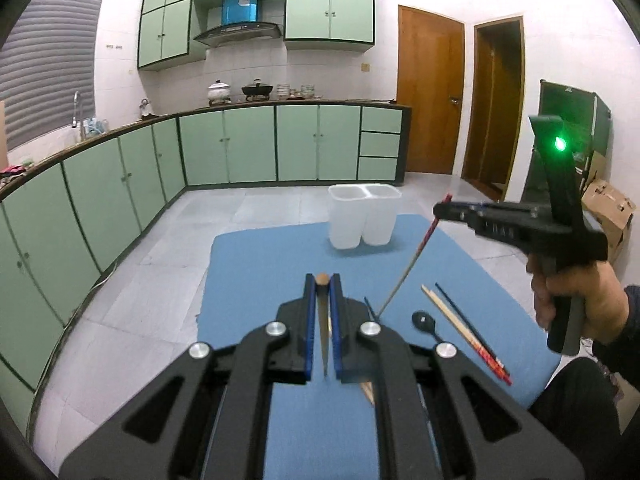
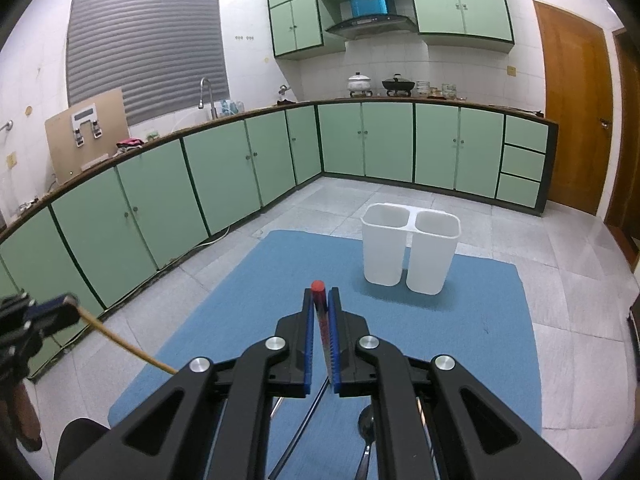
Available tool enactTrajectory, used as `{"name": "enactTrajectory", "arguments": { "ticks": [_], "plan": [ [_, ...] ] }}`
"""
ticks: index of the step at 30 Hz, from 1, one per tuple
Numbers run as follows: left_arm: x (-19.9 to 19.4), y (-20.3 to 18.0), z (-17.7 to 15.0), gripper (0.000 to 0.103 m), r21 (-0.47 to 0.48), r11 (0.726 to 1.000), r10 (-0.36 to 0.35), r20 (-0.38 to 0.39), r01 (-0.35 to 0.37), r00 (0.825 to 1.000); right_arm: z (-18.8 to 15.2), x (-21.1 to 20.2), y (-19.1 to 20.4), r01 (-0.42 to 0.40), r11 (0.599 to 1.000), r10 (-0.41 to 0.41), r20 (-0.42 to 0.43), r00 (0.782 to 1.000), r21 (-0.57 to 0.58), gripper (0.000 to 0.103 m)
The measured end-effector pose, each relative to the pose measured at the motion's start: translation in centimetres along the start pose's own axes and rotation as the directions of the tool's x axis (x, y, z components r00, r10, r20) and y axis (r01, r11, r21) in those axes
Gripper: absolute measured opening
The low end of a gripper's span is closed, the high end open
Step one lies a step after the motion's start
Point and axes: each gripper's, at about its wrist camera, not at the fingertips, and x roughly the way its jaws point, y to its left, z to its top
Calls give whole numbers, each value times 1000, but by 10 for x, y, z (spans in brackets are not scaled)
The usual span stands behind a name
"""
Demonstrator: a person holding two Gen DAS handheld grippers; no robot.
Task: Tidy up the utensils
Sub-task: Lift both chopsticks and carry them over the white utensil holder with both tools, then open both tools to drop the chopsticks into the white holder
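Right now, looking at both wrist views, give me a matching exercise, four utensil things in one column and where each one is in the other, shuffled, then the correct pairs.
Things:
1. wooden chopstick
2. red-ended chopstick
3. black spoon
4. white two-compartment holder

Places:
A. lying on the blue mat, ungripped
B. clamped in the left tongs
C. standing at the mat's far end
D. clamped in the right tongs

Pairs: 1-B, 2-D, 3-A, 4-C

Blue mat (image 2: 248, 280) on grey tiled floor (image 2: 580, 280). Green base cabinets (image 2: 224, 168) line the left and far walls. On the far counter: white pot (image 2: 360, 81) left of black wok (image 2: 398, 84). Faucet (image 2: 205, 96) at left. Wooden door (image 2: 576, 104) right. Cardboard box (image 1: 610, 208) far right.
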Motion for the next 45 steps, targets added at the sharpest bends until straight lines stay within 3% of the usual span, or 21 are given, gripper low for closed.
{"name": "enactTrajectory", "arguments": {
  "ticks": [12,17,26,32,37,45],
  "plan": [
    [70,8,75,6,0,995,-103,-23,103,994,49,5,-24,-36,999,36,-37,999,-6,6],
    [104,3,129,6,14,990,-140,-11,141,990,93,11,-54,6,1000,-7,-30,1000,-14,6],
    [160,-32,234,6,80,987,-146,76,140,986,193,36,-104,73,997,-73,41,996,4,6],
    [206,-38,283,6,47,991,-133,114,129,985,222,73,-135,117,993,-117,44,992,9,6],
    [255,-43,290,6,33,992,-124,100,121,987,217,110,-156,136,991,-136,11,991,0,6],
    [326,-41,238,6,20,993,-117,-15,117,993,173,161,-181,134,991,-132,-95,987,17,8]
  ]
}}
